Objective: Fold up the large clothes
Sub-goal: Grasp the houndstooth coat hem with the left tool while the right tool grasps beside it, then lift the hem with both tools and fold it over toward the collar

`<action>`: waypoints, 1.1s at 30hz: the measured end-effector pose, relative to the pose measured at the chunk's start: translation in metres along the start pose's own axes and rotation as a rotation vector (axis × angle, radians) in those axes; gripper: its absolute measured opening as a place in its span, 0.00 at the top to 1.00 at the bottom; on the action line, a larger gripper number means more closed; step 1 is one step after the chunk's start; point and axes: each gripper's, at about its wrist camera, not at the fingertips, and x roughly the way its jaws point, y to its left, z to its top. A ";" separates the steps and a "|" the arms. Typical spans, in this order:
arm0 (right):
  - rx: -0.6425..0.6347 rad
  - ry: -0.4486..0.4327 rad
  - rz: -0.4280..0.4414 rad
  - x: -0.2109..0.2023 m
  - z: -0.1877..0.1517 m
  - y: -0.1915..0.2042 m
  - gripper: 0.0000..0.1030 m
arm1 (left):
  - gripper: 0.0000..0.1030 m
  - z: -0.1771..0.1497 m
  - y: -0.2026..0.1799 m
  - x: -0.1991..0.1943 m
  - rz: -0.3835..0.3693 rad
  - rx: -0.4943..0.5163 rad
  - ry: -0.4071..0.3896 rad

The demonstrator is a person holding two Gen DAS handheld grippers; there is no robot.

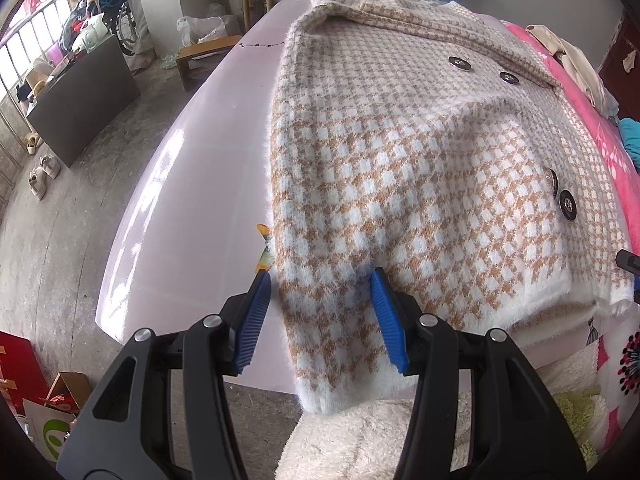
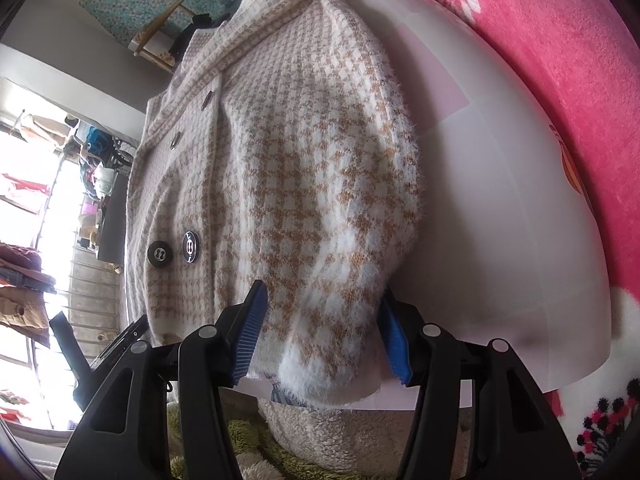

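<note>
- The coat (image 1: 400,152) lies front-up on the pale board (image 1: 192,184), collar at the far end, hem toward me. Its buttons (image 1: 566,205) run down the front.
- Both sleeves lie along the body, cuffs hanging just past the near edge of the board.
- My left gripper (image 1: 320,280) stands about half open astride the left sleeve (image 1: 332,320). One pad (image 1: 256,312) is off the outer edge, over bare board; the other pad (image 1: 386,312) rests on the knit. The cloth between them looks uncompressed, so I judge nothing is held.
- My right gripper (image 2: 322,300) is also about half open, straddling the right sleeve (image 2: 320,320) just above its cuff. The far pad (image 2: 394,340) touches the fuzz; whether it presses I cannot tell. I read this as no grip yet.
- Step in hand, as I judge it: the sleeves are roughly placed, and I am poised at both cuffs to take hold before the first fold. No fold of the body shows so far.
- Next move calls for closing both pairs of jaws on the sleeves close to the cuffs, deep enough to catch the thick knit.
- Then both sides should lift and travel together, so the coat stays square.
- Risk: the fluffy pile is slippery and bulky, so a shallow pinch may slide off.
</note>
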 end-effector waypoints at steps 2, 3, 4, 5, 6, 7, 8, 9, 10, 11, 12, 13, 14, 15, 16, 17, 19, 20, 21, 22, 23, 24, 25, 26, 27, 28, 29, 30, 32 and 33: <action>0.003 -0.008 0.005 -0.001 -0.001 -0.001 0.48 | 0.53 -0.004 0.000 -0.001 -0.010 -0.001 0.002; 0.004 -0.012 0.007 -0.002 -0.001 -0.001 0.48 | 0.53 -0.006 0.000 -0.002 -0.015 -0.002 0.003; 0.004 -0.016 0.008 -0.001 -0.002 -0.001 0.48 | 0.53 -0.008 0.001 -0.002 -0.021 -0.003 0.004; 0.005 -0.021 0.008 -0.002 -0.003 -0.002 0.49 | 0.53 -0.009 0.002 -0.003 -0.024 -0.004 0.004; 0.002 -0.029 0.008 -0.002 -0.003 -0.001 0.49 | 0.53 -0.011 0.002 -0.003 -0.026 -0.003 0.003; -0.003 -0.036 0.003 -0.002 -0.004 -0.001 0.51 | 0.53 -0.011 0.002 -0.004 -0.025 -0.001 0.001; -0.013 -0.044 -0.009 -0.003 -0.005 0.000 0.55 | 0.53 -0.012 0.002 -0.005 -0.024 0.001 -0.002; -0.028 -0.051 -0.029 -0.003 -0.006 0.002 0.56 | 0.56 -0.013 0.002 -0.007 -0.024 0.006 -0.007; -0.049 -0.057 -0.051 -0.004 -0.008 0.004 0.59 | 0.59 -0.014 0.002 -0.008 -0.031 0.010 -0.011; -0.073 -0.063 -0.075 -0.004 -0.009 0.007 0.62 | 0.62 -0.016 0.001 -0.009 -0.030 0.014 -0.016; -0.098 -0.067 -0.101 -0.005 -0.011 0.010 0.63 | 0.65 -0.017 0.000 -0.010 -0.026 0.021 -0.021; -0.120 -0.072 -0.121 -0.005 -0.013 0.013 0.64 | 0.67 -0.017 -0.002 -0.011 -0.021 0.030 -0.026; -0.137 -0.076 -0.135 -0.005 -0.015 0.014 0.65 | 0.71 -0.018 -0.002 -0.012 -0.014 0.039 -0.032; -0.152 -0.081 -0.148 -0.005 -0.017 0.016 0.67 | 0.74 -0.019 -0.004 -0.013 -0.008 0.050 -0.038; -0.165 -0.088 -0.159 -0.005 -0.018 0.016 0.69 | 0.76 -0.018 -0.006 -0.013 -0.002 0.061 -0.043; -0.174 -0.094 -0.165 -0.006 -0.019 0.016 0.73 | 0.81 -0.019 -0.007 -0.014 0.007 0.075 -0.050; -0.181 -0.102 -0.155 -0.007 -0.020 0.014 0.81 | 0.88 -0.019 -0.009 -0.017 0.014 0.098 -0.066; -0.187 -0.107 -0.149 -0.008 -0.020 0.014 0.87 | 0.91 -0.019 -0.011 -0.019 0.018 0.111 -0.077; -0.202 -0.113 -0.148 -0.010 -0.021 0.016 0.88 | 0.92 -0.020 -0.013 -0.021 0.027 0.127 -0.089; -0.223 -0.126 -0.153 -0.014 -0.021 0.019 0.90 | 0.92 -0.020 -0.015 -0.025 0.039 0.145 -0.103; -0.247 -0.142 -0.156 -0.019 -0.023 0.023 0.91 | 0.93 -0.021 -0.016 -0.030 0.051 0.159 -0.120; -0.273 -0.159 -0.156 -0.024 -0.024 0.027 0.91 | 0.93 -0.021 -0.017 -0.037 0.062 0.169 -0.142; -0.292 -0.178 -0.153 -0.031 -0.025 0.031 0.92 | 0.93 -0.020 -0.019 -0.044 0.071 0.179 -0.163; -0.306 -0.196 -0.144 -0.039 -0.025 0.034 0.92 | 0.93 -0.020 -0.019 -0.053 0.079 0.188 -0.189; -0.322 -0.217 -0.135 -0.047 -0.025 0.038 0.92 | 0.94 -0.019 -0.019 -0.062 0.084 0.196 -0.214; -0.335 -0.237 -0.129 -0.053 -0.025 0.042 0.92 | 0.94 -0.018 -0.019 -0.072 0.085 0.202 -0.238; -0.345 -0.259 -0.118 -0.061 -0.025 0.045 0.92 | 0.94 -0.017 -0.020 -0.081 0.082 0.208 -0.257; -0.352 -0.275 -0.105 -0.069 -0.025 0.047 0.92 | 0.94 -0.016 -0.021 -0.091 0.081 0.217 -0.277; -0.365 -0.304 -0.088 -0.082 -0.025 0.050 0.93 | 0.94 -0.015 -0.023 -0.108 0.077 0.238 -0.310; -0.370 -0.317 -0.082 -0.086 -0.025 0.052 0.93 | 0.94 -0.015 -0.025 -0.114 0.073 0.248 -0.320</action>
